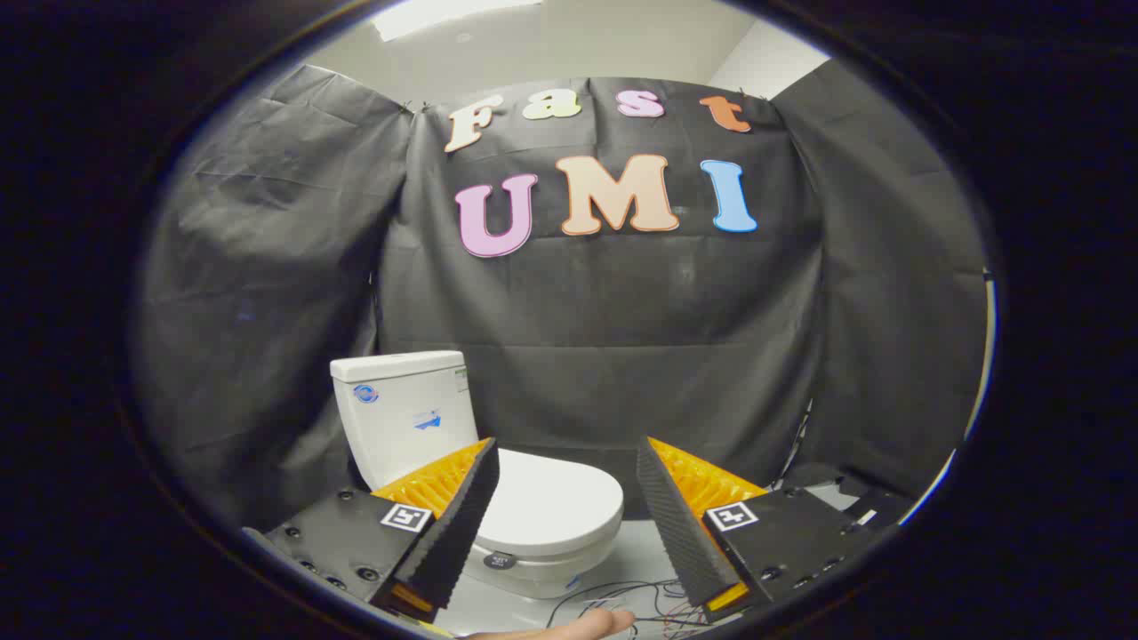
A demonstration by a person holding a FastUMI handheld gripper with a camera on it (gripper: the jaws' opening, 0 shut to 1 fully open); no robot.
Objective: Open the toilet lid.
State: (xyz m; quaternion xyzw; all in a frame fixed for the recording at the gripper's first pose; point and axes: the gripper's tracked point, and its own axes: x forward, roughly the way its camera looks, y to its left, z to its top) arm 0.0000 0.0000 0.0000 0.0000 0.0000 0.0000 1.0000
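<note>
A white toilet stands ahead of me against the black cloth wall, its tank upright at the back. Its lid lies flat and closed over the bowl, partly hidden behind my left finger. My gripper hangs above and in front of the toilet, open, its orange and black fingers spread wide with nothing between them. The lid's front edge shows in the gap between the fingers, some way beyond the tips.
Loose dark cables trail over the pale floor just in front of the toilet. A person's fingertip shows beneath the gripper. Black cloth walls close the booth behind and on both sides.
</note>
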